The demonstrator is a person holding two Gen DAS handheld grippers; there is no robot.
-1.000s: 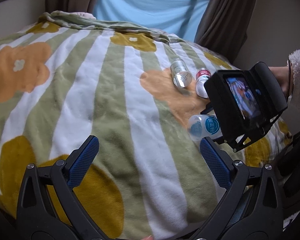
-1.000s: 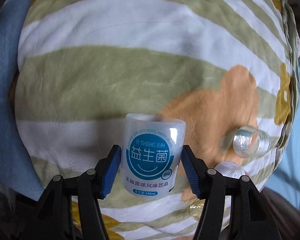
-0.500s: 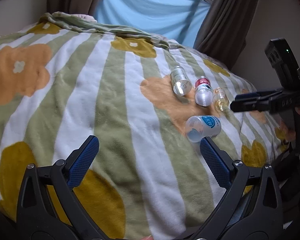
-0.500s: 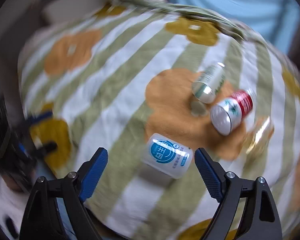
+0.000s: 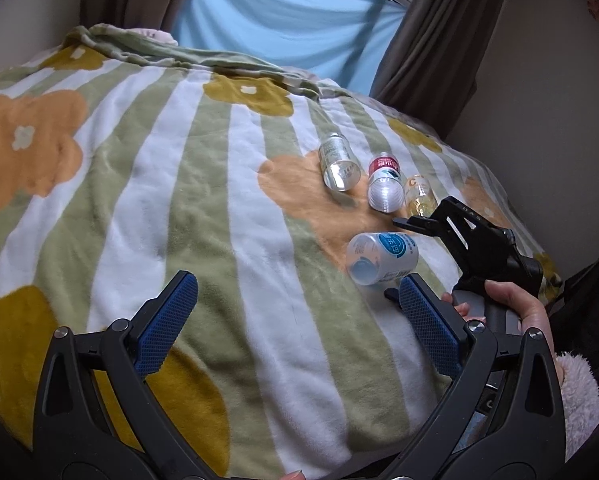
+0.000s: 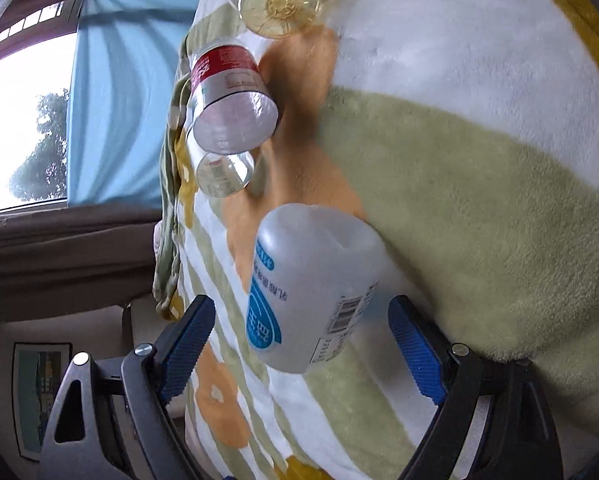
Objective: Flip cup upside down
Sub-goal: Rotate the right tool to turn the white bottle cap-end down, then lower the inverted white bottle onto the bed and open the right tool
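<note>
A translucent white cup with a blue round label (image 5: 382,258) lies on its side on the striped flower blanket (image 5: 179,200). In the right wrist view the cup (image 6: 315,288) lies between my open right fingers, with gaps on both sides. My right gripper (image 6: 301,340) is rolled sideways, and it shows in the left wrist view (image 5: 395,258) around the cup. My left gripper (image 5: 295,320) is open and empty, hovering near the blanket's front, left of the cup.
Three other cups lie on their sides beyond the white one: a clear one (image 5: 338,162), a red-labelled one (image 5: 384,184) and a yellowish one (image 5: 419,200). The blanket's edge falls away at the right. Curtains and a window stand behind.
My right gripper let go of the cup, which now lies on its side on the blanket. The gripper swung away, then came back rolled sideways with its open fingers around the cup.
</note>
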